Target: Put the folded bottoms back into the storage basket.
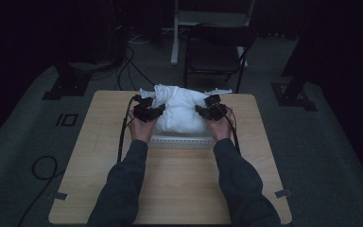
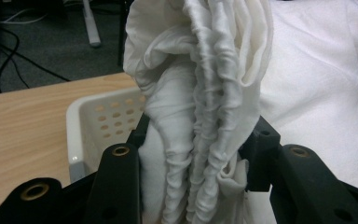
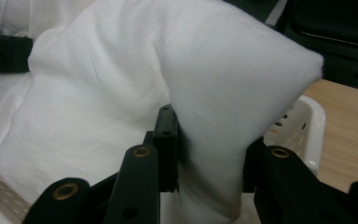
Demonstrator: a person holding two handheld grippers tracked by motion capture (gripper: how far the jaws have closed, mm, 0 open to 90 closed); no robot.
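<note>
A white pillow (image 1: 179, 111) rests in a white perforated basket (image 1: 182, 141) at the far middle of the wooden table (image 1: 170, 179). My left gripper (image 1: 147, 112) is shut on a bunched, gathered edge of white cloth (image 2: 200, 116) at the pillow's left side. My right gripper (image 1: 211, 112) is shut on the pillow's right corner (image 3: 223, 116), which stands up between the jaws. The basket's rim (image 2: 81, 126) shows beside the left jaws, and its corner (image 3: 307, 126) sits behind the right jaws.
A dark folding chair (image 1: 215, 52) and a white stand (image 1: 175, 33) are on the floor beyond the table. Cables (image 1: 127, 66) run over the grey carpet. Bare table top lies on both sides of the basket and toward the near edge.
</note>
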